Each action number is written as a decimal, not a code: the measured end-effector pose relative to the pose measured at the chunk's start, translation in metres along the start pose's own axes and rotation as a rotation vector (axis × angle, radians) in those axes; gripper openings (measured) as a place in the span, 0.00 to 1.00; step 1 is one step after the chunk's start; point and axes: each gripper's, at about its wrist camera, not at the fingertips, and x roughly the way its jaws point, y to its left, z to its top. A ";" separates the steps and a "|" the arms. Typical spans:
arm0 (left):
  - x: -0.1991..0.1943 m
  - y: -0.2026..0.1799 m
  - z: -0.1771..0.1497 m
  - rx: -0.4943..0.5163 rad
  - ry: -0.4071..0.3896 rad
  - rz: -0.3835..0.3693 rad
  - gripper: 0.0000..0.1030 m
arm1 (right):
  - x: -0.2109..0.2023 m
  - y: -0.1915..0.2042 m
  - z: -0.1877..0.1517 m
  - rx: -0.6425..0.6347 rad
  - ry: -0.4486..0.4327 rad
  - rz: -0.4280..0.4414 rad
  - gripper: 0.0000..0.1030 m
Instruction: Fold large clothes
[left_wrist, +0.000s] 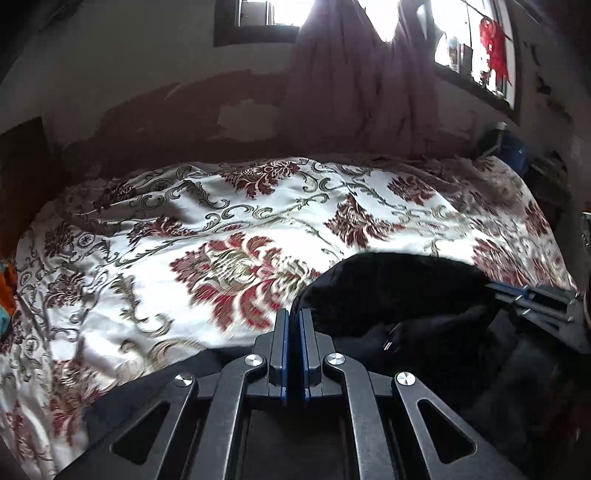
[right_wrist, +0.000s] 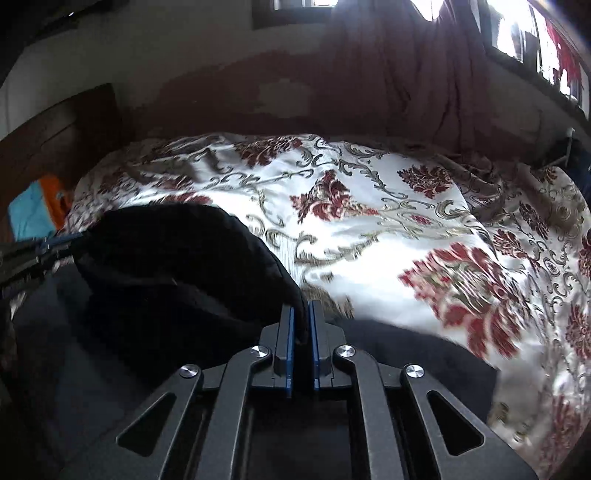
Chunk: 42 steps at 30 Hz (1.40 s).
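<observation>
A large black garment (left_wrist: 399, 291) lies bunched at the near edge of a bed with a white and red floral cover (left_wrist: 184, 221). My left gripper (left_wrist: 294, 314) is shut, its blue pads pinching the garment's left edge. In the right wrist view the same black garment (right_wrist: 177, 258) bulges up to the left, and my right gripper (right_wrist: 301, 306) is shut with a fold of black cloth between its pads. The right gripper's fingers (left_wrist: 517, 295) show at the garment's right side, and the left gripper's fingers (right_wrist: 37, 247) at its left. Both views are blurred.
The floral cover (right_wrist: 388, 221) spreads wide beyond the garment. A mauve curtain (left_wrist: 354, 85) hangs at the wall behind the bed under bright windows. A wooden headboard (right_wrist: 55, 129) and a blue and orange cloth (right_wrist: 33, 214) sit at the left. A blue object (left_wrist: 513, 147) stands far right.
</observation>
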 end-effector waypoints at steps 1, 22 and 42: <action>-0.007 0.004 -0.004 0.006 0.011 -0.007 0.05 | -0.006 -0.002 -0.005 -0.016 0.007 0.000 0.05; 0.012 0.000 -0.079 0.198 0.287 -0.037 0.07 | -0.001 0.005 -0.067 -0.201 0.126 -0.012 0.04; 0.016 -0.017 -0.013 -0.048 0.141 -0.340 0.27 | 0.048 0.011 -0.033 0.117 0.238 0.401 0.20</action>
